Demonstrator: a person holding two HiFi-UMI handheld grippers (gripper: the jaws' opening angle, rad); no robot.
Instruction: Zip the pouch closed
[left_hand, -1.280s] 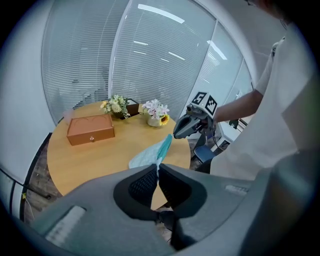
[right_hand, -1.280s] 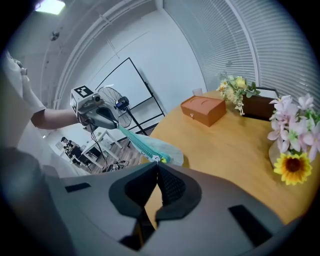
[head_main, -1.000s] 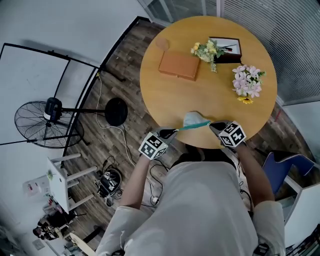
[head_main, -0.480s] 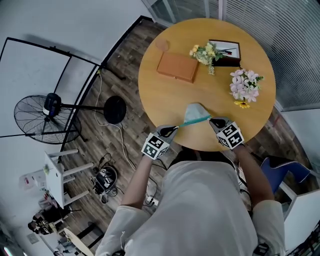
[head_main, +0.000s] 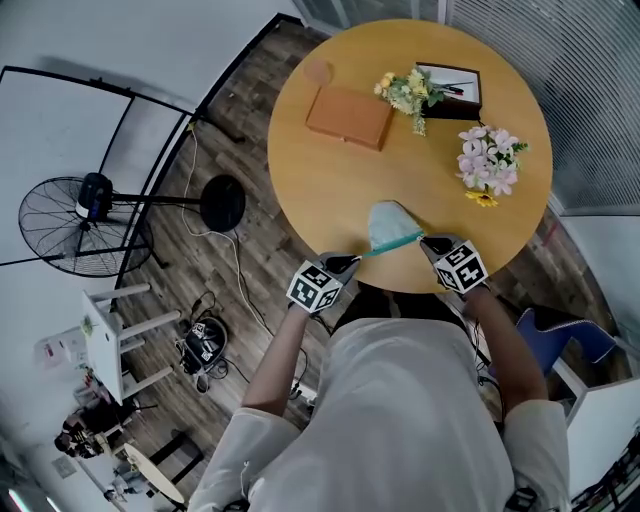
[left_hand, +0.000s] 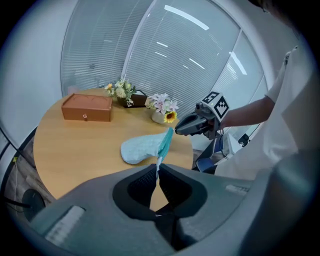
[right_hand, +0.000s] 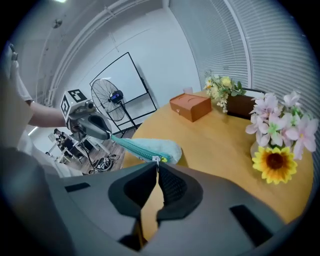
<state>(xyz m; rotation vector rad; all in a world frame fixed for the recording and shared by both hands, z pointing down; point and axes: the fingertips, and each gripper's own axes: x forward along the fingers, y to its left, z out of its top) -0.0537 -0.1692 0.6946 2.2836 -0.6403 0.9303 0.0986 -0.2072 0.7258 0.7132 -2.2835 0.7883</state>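
A light blue pouch (head_main: 388, 224) with a teal zipper lies at the near edge of the round wooden table (head_main: 330, 190). Its zipper edge is stretched taut between my two grippers. My left gripper (head_main: 352, 260) is shut on the pouch's left end, a thin strip of the zipper tape (left_hand: 158, 161) pinched at its tips (left_hand: 157, 172). My right gripper (head_main: 424, 241) holds the small metal zipper pull (right_hand: 156, 159) at the right end of the pouch (right_hand: 160, 146). Its jaws (right_hand: 157, 166) are opening slightly, and the pull is still between the pads.
On the far half of the table lie a brown leather box (head_main: 348, 117), a yellow bouquet (head_main: 405, 95) against a dark box (head_main: 452, 92), and a vase of pink flowers (head_main: 488, 165). A standing fan (head_main: 80, 225) is on the floor to the left.
Both grippers have sunk a little toward the table's near edge, keeping the pouch stretched between them. The pouch body now rests further onto the tabletop.
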